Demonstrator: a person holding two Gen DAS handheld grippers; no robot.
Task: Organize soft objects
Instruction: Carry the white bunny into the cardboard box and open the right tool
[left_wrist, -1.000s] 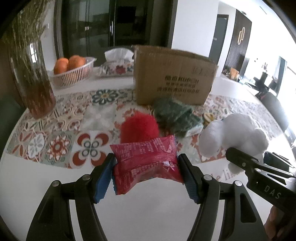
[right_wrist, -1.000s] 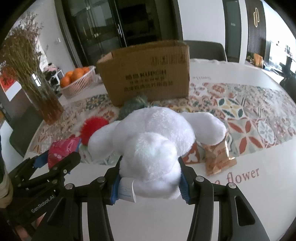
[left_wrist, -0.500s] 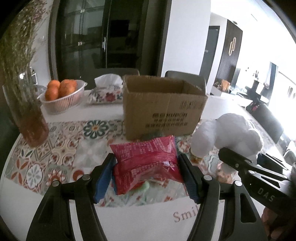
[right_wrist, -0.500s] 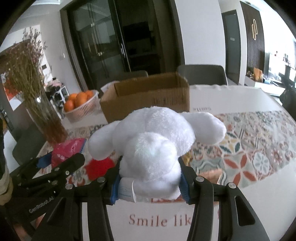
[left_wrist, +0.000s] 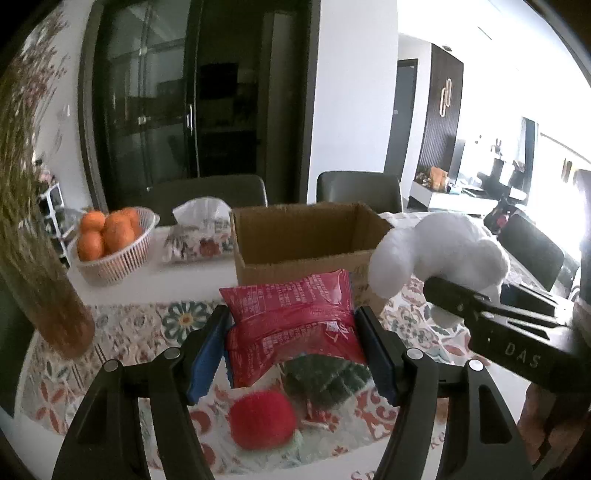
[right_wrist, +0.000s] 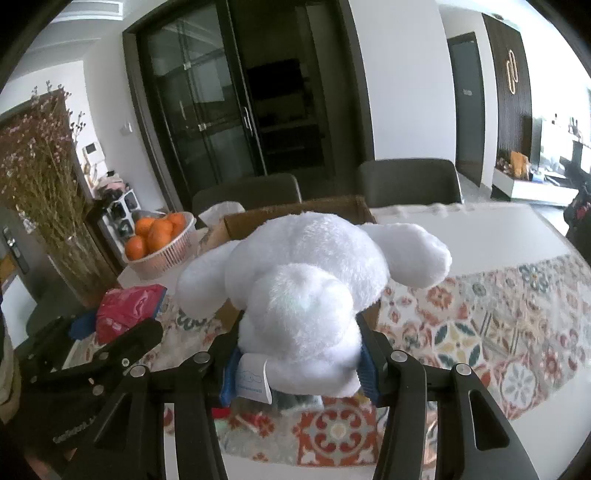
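My left gripper (left_wrist: 291, 347) is shut on a puffy red snack packet (left_wrist: 291, 325), held up above the table in front of an open cardboard box (left_wrist: 306, 240). Below the packet a red fluffy ball (left_wrist: 262, 421) and a dark green soft item (left_wrist: 328, 380) lie on the patterned cloth. My right gripper (right_wrist: 299, 362) is shut on a white plush toy (right_wrist: 306, 284), also raised; the toy hides most of the box (right_wrist: 332, 206). In the left wrist view the plush (left_wrist: 443, 251) hangs to the right of the box. The red packet (right_wrist: 125, 310) shows at the left in the right wrist view.
A white basket of oranges (left_wrist: 110, 240) and a tissue pack (left_wrist: 199, 232) stand left of the box. A glass vase of dried flowers (left_wrist: 40, 266) is at the far left. Dark chairs (left_wrist: 358, 188) line the table's far side. The patterned cloth (right_wrist: 480, 317) extends to the right.
Both grippers have risen with their loads and drawn closer to the box, whose open top now shows. The red ball and green item have dropped below the packet in the left wrist view.
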